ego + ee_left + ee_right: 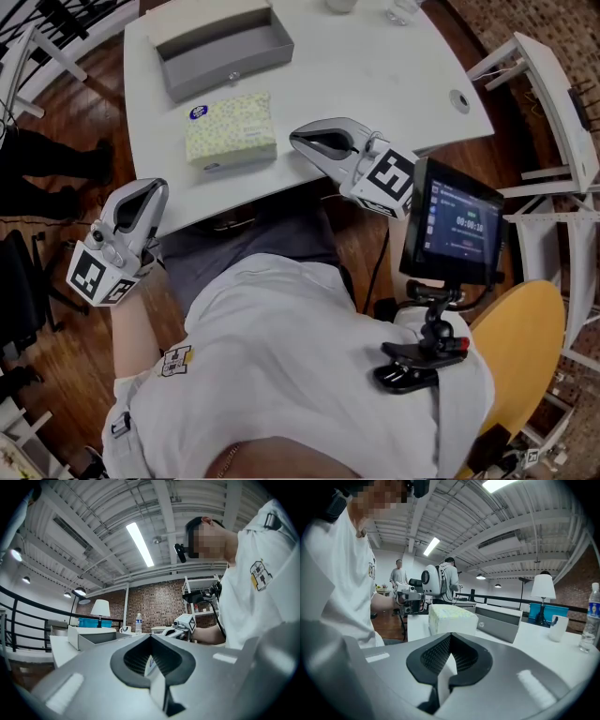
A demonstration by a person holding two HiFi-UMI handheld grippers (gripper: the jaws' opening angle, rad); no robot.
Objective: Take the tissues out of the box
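at the table's near edge: left gripper [148, 190] ribbed dark pads [138, 657] pressed together, empty | right gripper [302, 141] closed too, empty | soft oblong tissue pack [231, 131], pale flowered wrap, flat near right tip, untouched | open grey tray [223, 49] behind | smooth white table [375, 66] | dark screen [452, 225] at right

**Clear run right of the box**

Bare white table [375, 75] is left open right of the tissue box [231, 131]. Behind it the way is barred by the grey tray [223, 47]; the near right is crowded by a mounted screen [455, 225].
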